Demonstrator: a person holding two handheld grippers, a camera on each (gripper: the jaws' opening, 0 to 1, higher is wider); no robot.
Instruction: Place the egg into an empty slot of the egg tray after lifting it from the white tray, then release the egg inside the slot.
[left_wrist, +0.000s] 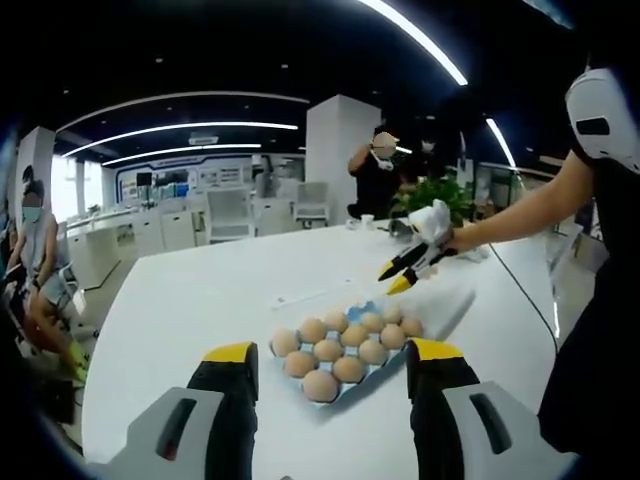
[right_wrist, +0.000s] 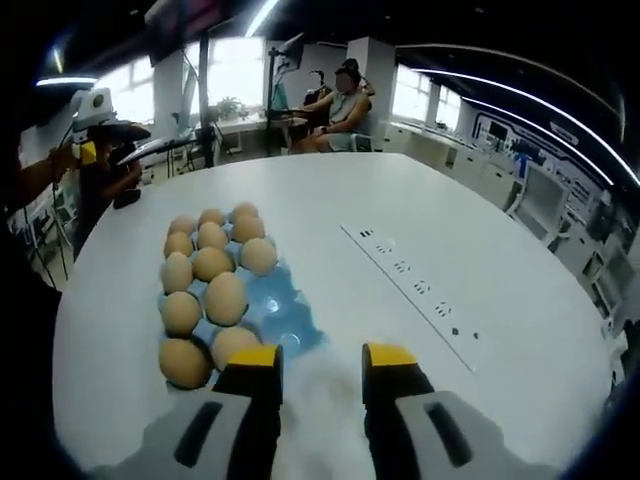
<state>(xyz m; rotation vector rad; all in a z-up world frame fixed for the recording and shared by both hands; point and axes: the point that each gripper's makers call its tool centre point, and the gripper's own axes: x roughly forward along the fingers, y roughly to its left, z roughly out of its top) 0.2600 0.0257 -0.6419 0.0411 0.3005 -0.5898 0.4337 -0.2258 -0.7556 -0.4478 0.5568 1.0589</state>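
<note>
On the white table (right_wrist: 420, 230) sits the blue egg tray (right_wrist: 283, 318), holding 11 eggs (right_wrist: 212, 263) by my count in the right gripper view (some blur near the jaws makes that uncertain), with bare blue slots along the side toward the power strip (right_wrist: 415, 282). Just before those slots hangs the right gripper (right_wrist: 318, 362), its yellow-tipped jaws parted and nothing visible between them. From the left gripper view, the left gripper (left_wrist: 335, 362) is spread wide and empty, well back from the tray. I cannot make out a separate white tray. Judging by position, the right gripper is the nearer; the empty slots lie just ahead, slightly left of its jaws.
</note>
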